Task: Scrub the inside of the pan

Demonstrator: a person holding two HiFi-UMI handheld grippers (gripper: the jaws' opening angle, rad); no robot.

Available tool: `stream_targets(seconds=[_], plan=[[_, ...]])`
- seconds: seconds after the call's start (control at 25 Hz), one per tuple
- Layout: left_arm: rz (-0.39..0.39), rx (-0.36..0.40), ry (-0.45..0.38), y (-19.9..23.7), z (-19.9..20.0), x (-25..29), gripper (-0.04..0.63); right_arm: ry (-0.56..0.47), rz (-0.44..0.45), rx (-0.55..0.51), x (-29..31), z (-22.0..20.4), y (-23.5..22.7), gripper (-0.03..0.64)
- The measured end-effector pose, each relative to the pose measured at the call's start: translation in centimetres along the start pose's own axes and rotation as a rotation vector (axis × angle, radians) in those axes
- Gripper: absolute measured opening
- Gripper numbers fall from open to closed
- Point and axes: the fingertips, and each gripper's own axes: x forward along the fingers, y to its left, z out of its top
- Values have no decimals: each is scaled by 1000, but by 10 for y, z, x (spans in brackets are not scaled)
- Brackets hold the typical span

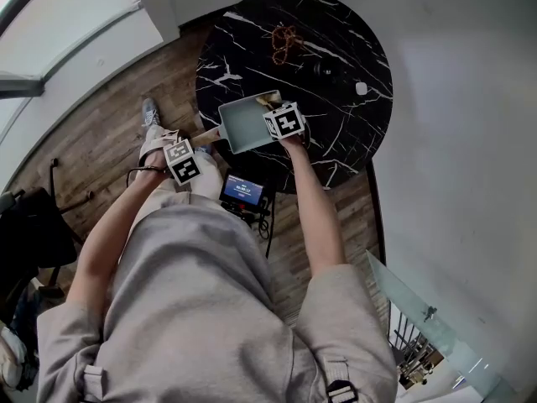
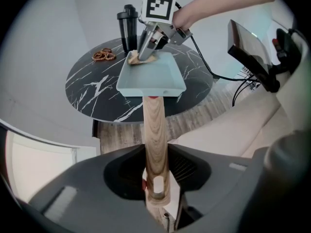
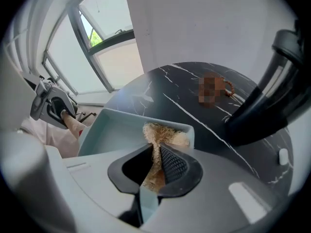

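Black marble table (image 1: 336, 57): one pan (image 1: 243, 124), one scrubber (image 3: 163, 132), one bottle (image 2: 127, 25)

No words, brands or numbers are legible from where I stand. The only signs are black-and-white square code patterns, one on the left cube (image 1: 183, 161) and one on the right cube (image 1: 285, 122). They are blocky markers, not letters. A small screen (image 1: 244, 191) beside the table glows blue with a few pale lines of writing, but they are too small to make out.
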Motion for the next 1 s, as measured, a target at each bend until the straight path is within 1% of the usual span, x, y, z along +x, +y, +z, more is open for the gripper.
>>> stream_targets(seconds=[0.08,0.16,0.28,0.44,0.6,0.72,0.84,0.92,1.0], plan=[[3,-7,-1,3,-1,-1,130,-8,47,36,8,6,11,54],[6,-5,4,5,-1,-1,130,-13,77,48,15,11,24,54],[11,-5,5,9,-2,-1,130,-25,113,18,22,23,47,54],[6,1,0,10,2,0,132,-7,190,-52,28,31,82,55],[17,0,11,14,-5,-3,130,-3,282,-47,38,41,122,57],[23,-1,19,12,-2,0,132,11,283,-64,37,40,125,57],[40,7,19,16,-3,-1,133,2,294,-87,38,44,126,60],[71,23,-6,16,0,-2,137,0,296,-91,37,42,125,60],[98,30,-54,13,6,-6,144,-16,293,-82,30,36,122,60]])
